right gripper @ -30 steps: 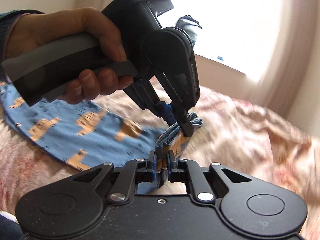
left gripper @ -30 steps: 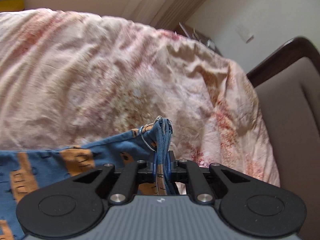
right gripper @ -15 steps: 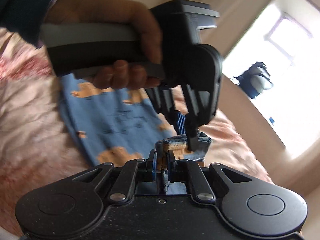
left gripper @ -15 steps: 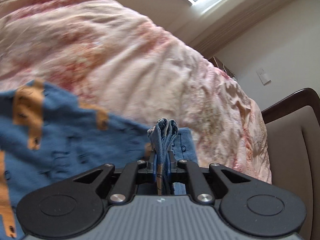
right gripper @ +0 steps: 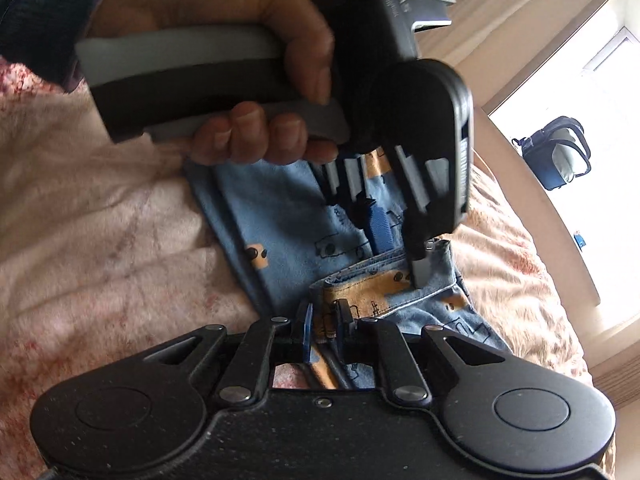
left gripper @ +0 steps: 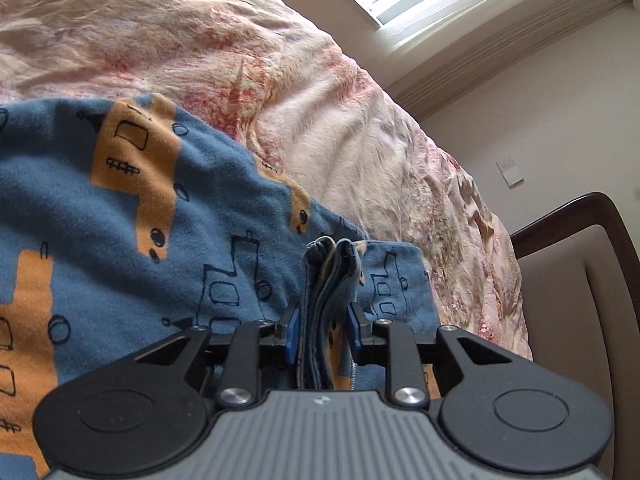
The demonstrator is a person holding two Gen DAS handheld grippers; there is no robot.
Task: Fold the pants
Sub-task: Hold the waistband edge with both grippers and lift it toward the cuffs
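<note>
From the left wrist, the left gripper (left gripper: 325,330) has just been opening: its blue pads (left gripper: 292,334) stand a little apart, with a bunched fold of the pants (left gripper: 120,240) between them; a small gap shows at the right pad, so the fold is let go rather than pinched. The blue pants with orange blocks lie flat on the pink bedspread (left gripper: 320,92), stretching from the jaws away to the left.

From the right wrist, the right gripper (right gripper: 323,322) has just eased slightly, yet its narrow jaws still look clenched on the hem. The pants (right gripper: 280,216) run as a long strip up and leftward across the bedspread (right gripper: 100,248), under the hand (right gripper: 248,68) holding the left gripper (right gripper: 396,244).
</note>
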